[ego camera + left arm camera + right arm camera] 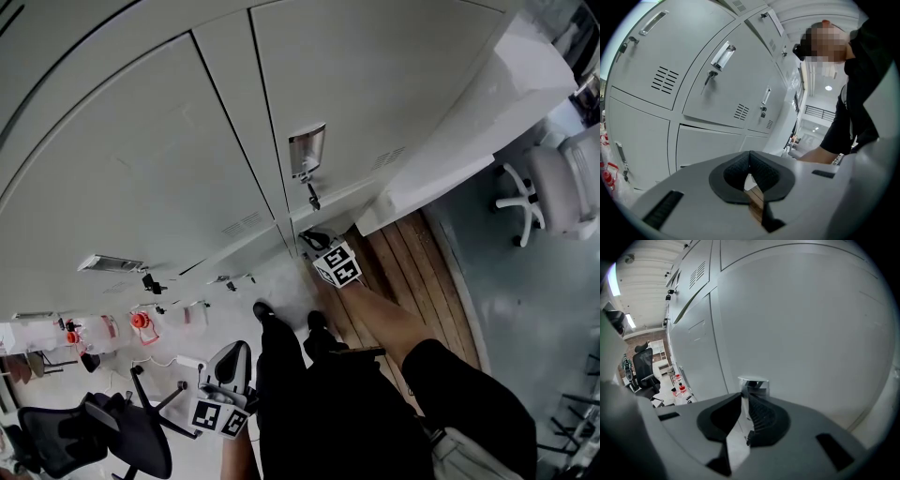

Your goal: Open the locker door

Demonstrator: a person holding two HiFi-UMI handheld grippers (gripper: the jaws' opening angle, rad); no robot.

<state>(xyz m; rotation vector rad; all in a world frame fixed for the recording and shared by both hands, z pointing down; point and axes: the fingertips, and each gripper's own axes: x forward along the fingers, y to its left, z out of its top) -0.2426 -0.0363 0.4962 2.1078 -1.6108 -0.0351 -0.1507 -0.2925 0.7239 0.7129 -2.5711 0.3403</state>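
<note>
The locker door (801,324) is closed, flush in the bank of lockers, low in the bank close to the floor (412,253) in the head view. Its small chrome handle (753,383) sits near one vertical edge of the door. The right gripper (745,397) points slightly downward at it. Its jaws are narrowed to a slim gap, with the handle caught between their tips and the pads apparently pressing on it. The left gripper (750,154) hangs back from the lockers beside the person's leg, its jaws closed at the tips and empty. The door looks like thin painted sheet metal, so it is likely light and stiff and should swing freely on its hinges once the latch gives. The polished handle is probably slippery, so a firm pinch well onto it and a steady pull along the door's arc seem wise.
</note>
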